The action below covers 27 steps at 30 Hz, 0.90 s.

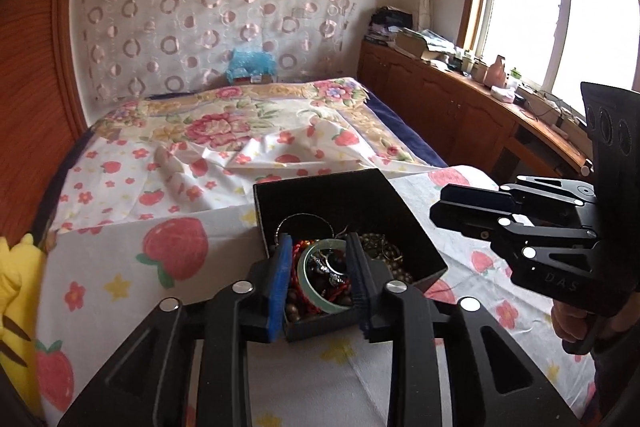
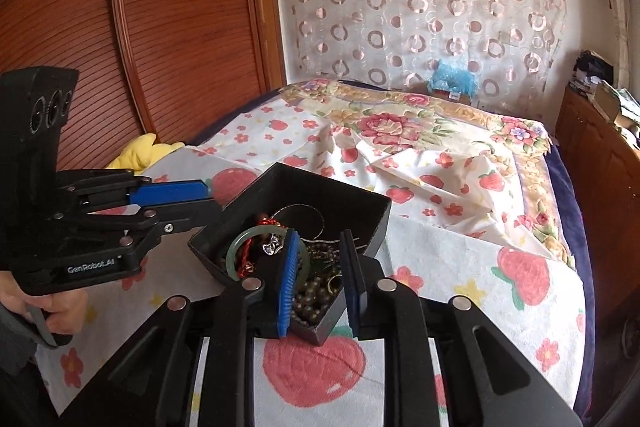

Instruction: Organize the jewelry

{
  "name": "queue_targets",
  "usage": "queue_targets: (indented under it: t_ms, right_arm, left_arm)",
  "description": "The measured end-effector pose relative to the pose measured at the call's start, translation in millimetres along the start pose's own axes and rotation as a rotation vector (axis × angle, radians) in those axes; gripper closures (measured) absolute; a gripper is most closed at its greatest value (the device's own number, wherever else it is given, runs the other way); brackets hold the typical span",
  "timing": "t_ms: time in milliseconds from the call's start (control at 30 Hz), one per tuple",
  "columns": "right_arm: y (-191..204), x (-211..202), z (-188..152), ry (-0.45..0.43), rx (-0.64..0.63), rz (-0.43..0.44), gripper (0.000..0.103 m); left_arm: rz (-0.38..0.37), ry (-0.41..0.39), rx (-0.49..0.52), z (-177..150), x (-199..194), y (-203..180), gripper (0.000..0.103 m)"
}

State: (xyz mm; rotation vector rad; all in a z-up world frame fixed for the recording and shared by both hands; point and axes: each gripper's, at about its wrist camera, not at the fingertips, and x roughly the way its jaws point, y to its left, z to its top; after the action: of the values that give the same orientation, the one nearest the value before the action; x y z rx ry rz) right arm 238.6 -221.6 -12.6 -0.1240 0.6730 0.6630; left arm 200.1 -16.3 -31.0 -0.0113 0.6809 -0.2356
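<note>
A black open box (image 1: 404,223) full of jewelry sits on the strawberry-print cloth on the bed; it also shows in the right wrist view (image 2: 360,211). Inside lie a pale green jade bangle (image 1: 310,285), red beads (image 1: 298,251), brown bead strings (image 1: 384,251) and a thin silver ring. My left gripper (image 1: 320,279) is open, its blue pads either side of the bangle at the box's near corner. My right gripper (image 2: 320,279) is open above the box's near corner over the brown beads (image 2: 312,303), with the bangle (image 2: 236,247) just left of it.
A yellow plush toy (image 1: 16,287) lies at the cloth's left edge. Rumpled floral bedding (image 1: 240,131) fills the bed behind the box. A wooden wardrobe (image 2: 140,27) stands left, and a cluttered wooden counter (image 1: 480,87) runs under the window at right.
</note>
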Motion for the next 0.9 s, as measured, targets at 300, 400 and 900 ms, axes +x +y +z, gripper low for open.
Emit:
queue_targets:
  t_ms: [300, 400, 900]
  right_arm:
    - [11.4, -53.3, -23.7, -0.101, 0.086, -0.114, 0.025]
    - [16.4, -72.3, -36.1, -0.136, 0.117, -0.160, 0.011]
    - [46.7, -131.2, -72.8, -0.213, 0.153, -0.213, 0.003]
  left_arm:
    - [0.110, -0.058, 0.012, -16.4, -47.9, -10.9, 0.012]
    - [0.133, -0.073, -0.002, -24.0, -65.2, -13.6, 0.008]
    - [0.198, -0.086, -0.032, -57.3, -123.8, -32.7, 0.008]
